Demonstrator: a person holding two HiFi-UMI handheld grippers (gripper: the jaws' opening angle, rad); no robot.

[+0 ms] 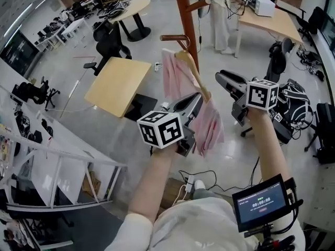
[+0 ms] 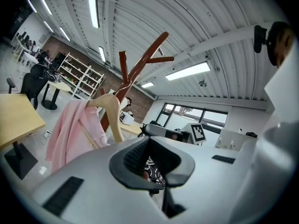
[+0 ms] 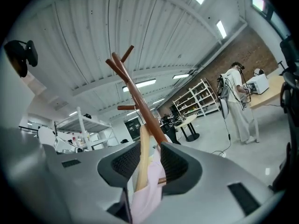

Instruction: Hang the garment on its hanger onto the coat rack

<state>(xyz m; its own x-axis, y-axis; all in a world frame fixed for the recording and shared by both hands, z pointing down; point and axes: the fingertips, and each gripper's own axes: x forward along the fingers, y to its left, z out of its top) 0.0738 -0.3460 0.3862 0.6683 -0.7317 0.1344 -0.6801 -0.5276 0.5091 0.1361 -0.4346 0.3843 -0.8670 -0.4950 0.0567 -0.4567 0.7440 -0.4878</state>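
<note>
A pink garment (image 1: pixel 207 122) hangs on a wooden hanger (image 1: pixel 192 73) right below a side peg (image 1: pixel 174 37) of the brown coat rack (image 1: pixel 186 20); the hook is hidden. My right gripper (image 1: pixel 225 80) reaches in from the right. Seen along its jaws, the right gripper (image 3: pixel 149 164) is open, with the hanger (image 3: pixel 144 146) and pink cloth (image 3: pixel 148 197) loose between the pads. My left gripper (image 1: pixel 194 102) sits low beside the garment's near side. That left gripper (image 2: pixel 152 161) is open and empty, the garment (image 2: pixel 70 134) off to its left.
A light wooden table (image 1: pixel 118 85) and a black office chair (image 1: pixel 109 45) stand left of the rack. A person (image 1: pixel 220 20) stands at a desk behind it. A black-and-white bag (image 1: pixel 294 101) lies at right. Cables (image 1: pixel 194 178) run over the floor near my feet.
</note>
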